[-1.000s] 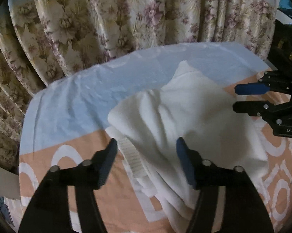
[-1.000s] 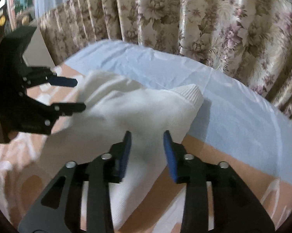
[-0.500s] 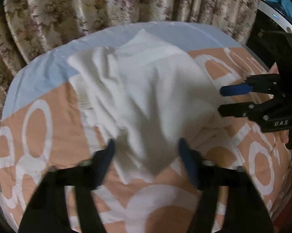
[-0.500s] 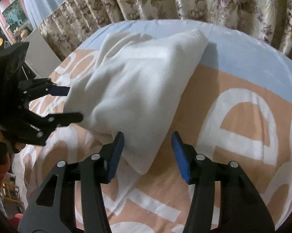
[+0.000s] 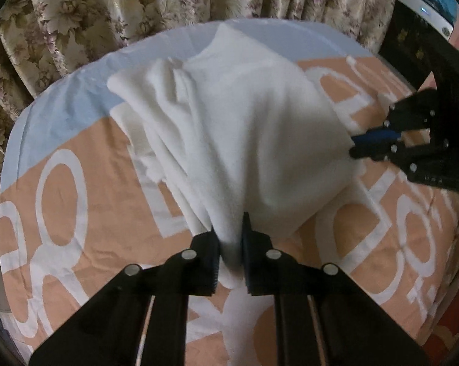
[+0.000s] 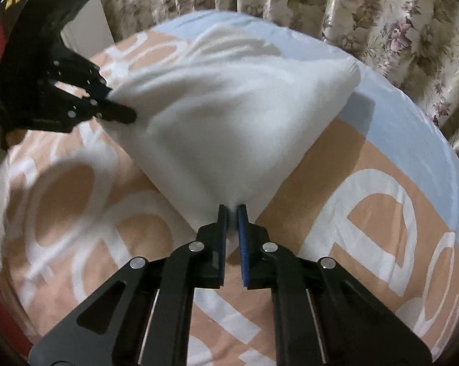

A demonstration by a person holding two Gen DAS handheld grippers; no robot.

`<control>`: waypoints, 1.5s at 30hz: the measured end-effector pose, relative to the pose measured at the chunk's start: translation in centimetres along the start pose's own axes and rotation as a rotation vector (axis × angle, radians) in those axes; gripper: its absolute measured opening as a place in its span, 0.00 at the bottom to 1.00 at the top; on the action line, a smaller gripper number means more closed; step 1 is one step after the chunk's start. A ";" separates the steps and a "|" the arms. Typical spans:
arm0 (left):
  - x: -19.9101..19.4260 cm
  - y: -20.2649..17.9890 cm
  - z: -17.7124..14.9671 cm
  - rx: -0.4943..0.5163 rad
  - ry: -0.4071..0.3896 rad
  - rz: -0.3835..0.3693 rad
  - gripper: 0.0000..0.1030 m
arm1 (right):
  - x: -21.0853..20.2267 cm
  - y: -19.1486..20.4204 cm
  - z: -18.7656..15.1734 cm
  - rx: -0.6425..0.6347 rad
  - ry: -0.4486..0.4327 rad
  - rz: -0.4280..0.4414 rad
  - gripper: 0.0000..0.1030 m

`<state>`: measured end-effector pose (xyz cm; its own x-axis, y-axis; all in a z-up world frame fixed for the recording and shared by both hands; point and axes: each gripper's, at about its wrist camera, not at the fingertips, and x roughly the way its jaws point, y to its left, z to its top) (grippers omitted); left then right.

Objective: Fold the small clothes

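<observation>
Both jaws, wide apart a second ago, now pinch the white garment (image 5: 253,128): the left hand-held gripper (image 5: 229,238) and right hand-held gripper (image 6: 231,213) each clamp a near corner.

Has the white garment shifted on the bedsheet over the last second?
Yes. The white garment has been drawn from the sheet's blue band onto its orange print, toward the cameras, with the left tongs and right tongs now shut on its near edge.
</observation>
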<state>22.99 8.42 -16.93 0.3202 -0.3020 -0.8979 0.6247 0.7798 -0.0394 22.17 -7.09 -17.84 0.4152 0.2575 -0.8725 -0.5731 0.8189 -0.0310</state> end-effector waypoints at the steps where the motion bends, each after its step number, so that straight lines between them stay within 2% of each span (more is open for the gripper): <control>1: 0.2 -0.1 0.0 -0.002 -0.001 0.001 0.13 | 0.4 0.0 -0.3 -0.002 0.007 -0.008 0.07; 5: 0.4 -0.1 0.2 -0.021 -0.007 0.003 0.20 | 0.3 -0.7 -0.4 0.047 0.000 0.021 0.10; 6: 0.2 0.0 0.2 -0.028 -0.008 0.005 0.41 | -0.2 -0.9 -0.4 0.055 -0.008 0.030 0.19; 7: -0.3 0.0 0.2 -0.031 -0.015 0.046 0.77 | -0.7 -1.2 -0.4 0.070 -0.018 0.049 0.33; 8: -0.9 0.1 0.1 -0.028 -0.038 0.090 0.86 | -1.4 -1.6 -0.3 0.085 -0.040 0.068 0.41; 9: -1.8 0.1 0.0 -0.017 -0.068 0.115 0.88 | -2.5 -2.2 -0.1 0.112 -0.084 0.082 0.56; 11: -2.7 0.7 0.2 -0.037 -0.082 0.107 0.88 | -3.8 -3.4 0.4 0.166 -0.144 0.092 0.65; 12: -3.1 1.0 0.4 -0.054 -0.092 0.108 0.88 | -4.2 -4.4 0.7 0.213 -0.178 0.095 0.74; 13: -3.4 1.6 0.8 -0.081 -0.107 0.100 0.88 | -4.4 -5.2 1.0 0.251 -0.202 0.090 0.76; 18: -2.9 4.6 3.0 -0.226 -0.138 0.025 0.89 | -3.5 -7.7 2.6 0.357 -0.248 0.056 0.80; 21: -1.1 5.9 4.7 -0.290 -0.116 -0.034 0.89 | -2.4 -8.4 3.6 0.399 -0.249 0.040 0.81; 24: 0.7 6.2 5.0 -0.309 -0.090 -0.061 0.89 | -2.4 -8.2 4.0 0.399 -0.258 0.037 0.81; 31: 4.4 5.9 4.7 -0.265 -0.047 -0.064 0.92 | -1.1 -8.5 4.2 0.377 -0.225 0.027 0.81; 35: 4.7 5.8 4.6 -0.224 -0.051 -0.069 0.91 | -0.5 -8.9 4.2 0.388 -0.212 0.040 0.81; 37: 4.7 4.5 4.4 -0.164 -0.056 -0.070 0.81 | 0.0 -8.9 4.4 0.393 -0.204 0.058 0.81; 38: 4.6 3.9 4.4 -0.132 -0.064 -0.054 0.79 | 0.2 -8.9 4.5 0.392 -0.200 0.065 0.81; 40: 4.4 3.6 4.3 -0.106 -0.070 -0.057 0.69 | 0.7 -8.7 4.9 0.390 -0.191 0.087 0.82; 42: 4.2 3.6 4.4 -0.093 -0.068 -0.067 0.63 | 1.3 -8.6 5.3 0.384 -0.174 0.103 0.82; 45: 4.0 3.4 4.3 -0.043 -0.052 -0.060 0.60 | 2.0 -8.5 5.9 0.372 -0.151 0.112 0.82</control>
<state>29.46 7.46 -18.79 0.3206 -0.3764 -0.8692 0.6131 0.7820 -0.1124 32.05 -10.50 -16.44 0.4798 0.4053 -0.7782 -0.3374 0.9039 0.2628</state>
